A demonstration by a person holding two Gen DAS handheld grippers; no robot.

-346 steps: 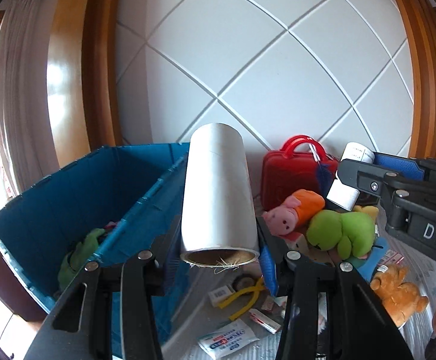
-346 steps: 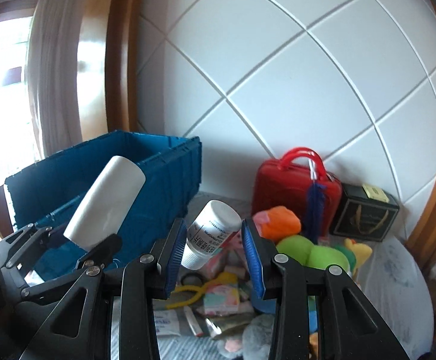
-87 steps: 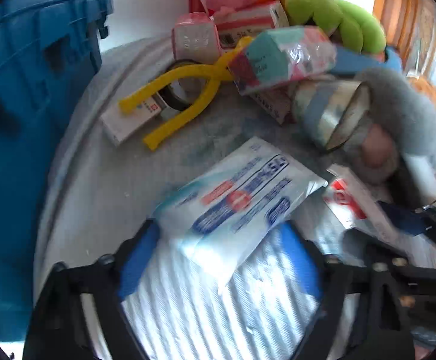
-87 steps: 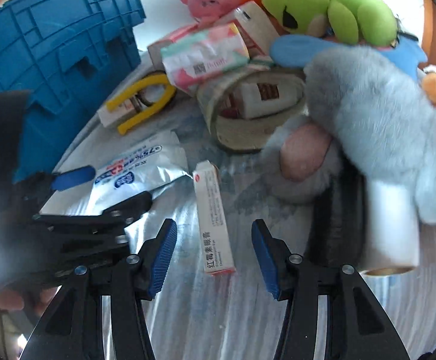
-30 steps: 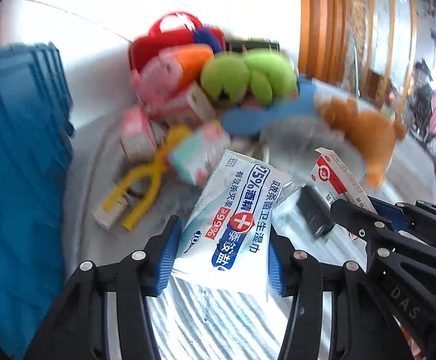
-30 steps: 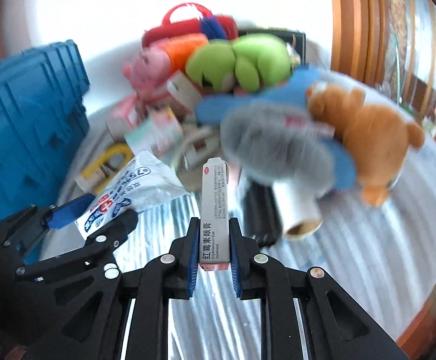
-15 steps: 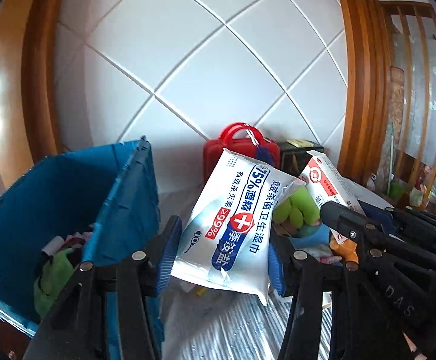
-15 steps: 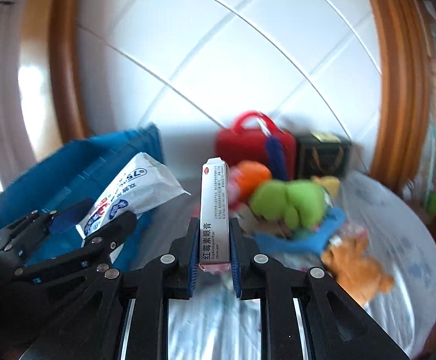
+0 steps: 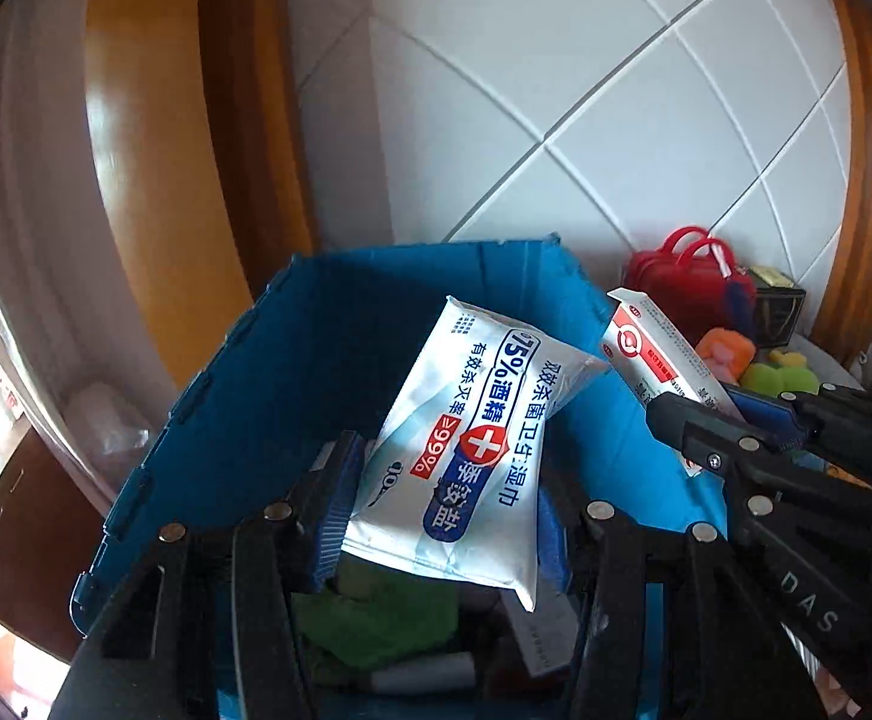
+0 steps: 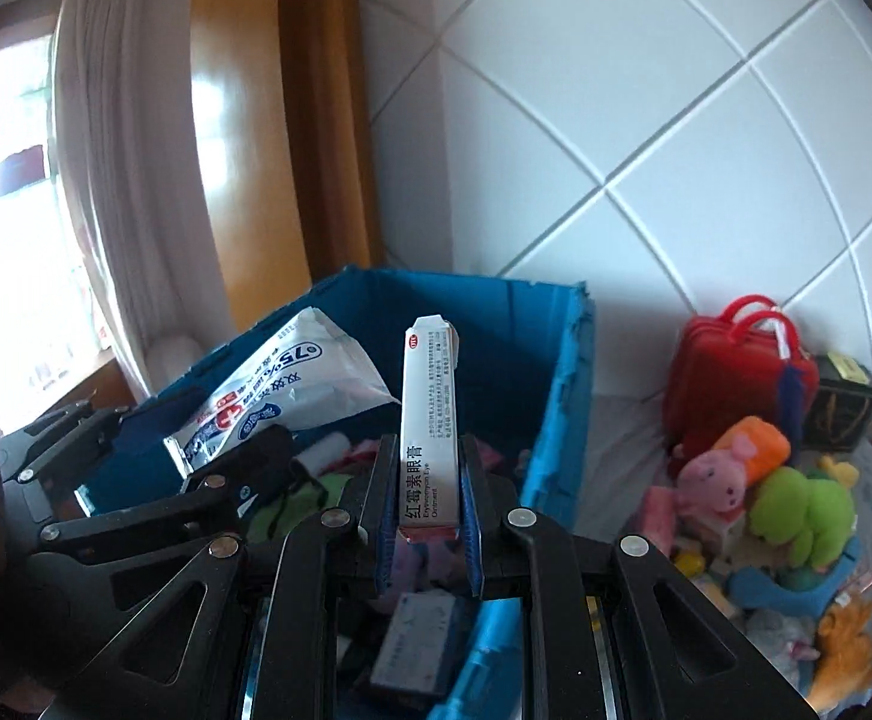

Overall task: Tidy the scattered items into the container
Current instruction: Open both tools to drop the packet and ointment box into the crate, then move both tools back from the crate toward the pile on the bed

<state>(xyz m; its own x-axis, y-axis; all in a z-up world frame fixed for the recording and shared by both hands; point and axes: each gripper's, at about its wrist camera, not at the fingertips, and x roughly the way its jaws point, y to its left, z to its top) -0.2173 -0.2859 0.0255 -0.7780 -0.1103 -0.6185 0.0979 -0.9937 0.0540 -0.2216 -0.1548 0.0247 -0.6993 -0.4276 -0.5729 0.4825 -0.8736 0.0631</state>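
Note:
My left gripper (image 9: 439,510) is shut on a white and blue wet wipes pack (image 9: 472,450) and holds it above the open blue crate (image 9: 328,336). My right gripper (image 10: 427,510) is shut on a slim white ointment box (image 10: 427,420), held upright over the crate (image 10: 562,396). The wipes pack (image 10: 280,384) and left gripper show at the left of the right wrist view. The ointment box (image 9: 658,354) and right gripper show at the right of the left wrist view. Inside the crate lie a green soft toy (image 9: 376,612), a white tube and small boxes.
To the right of the crate, on the grey cloth, lie a red case (image 10: 736,372), a dark box (image 10: 844,408), a pink pig toy (image 10: 730,468), a green plush (image 10: 802,516), an orange bear (image 10: 844,654) and small packets. A tiled wall stands behind; a curtain and window are at the left.
Both grippers have swung left from the pile and now hang over the crate, each still holding its item. The crate's inside now fills the lower view.

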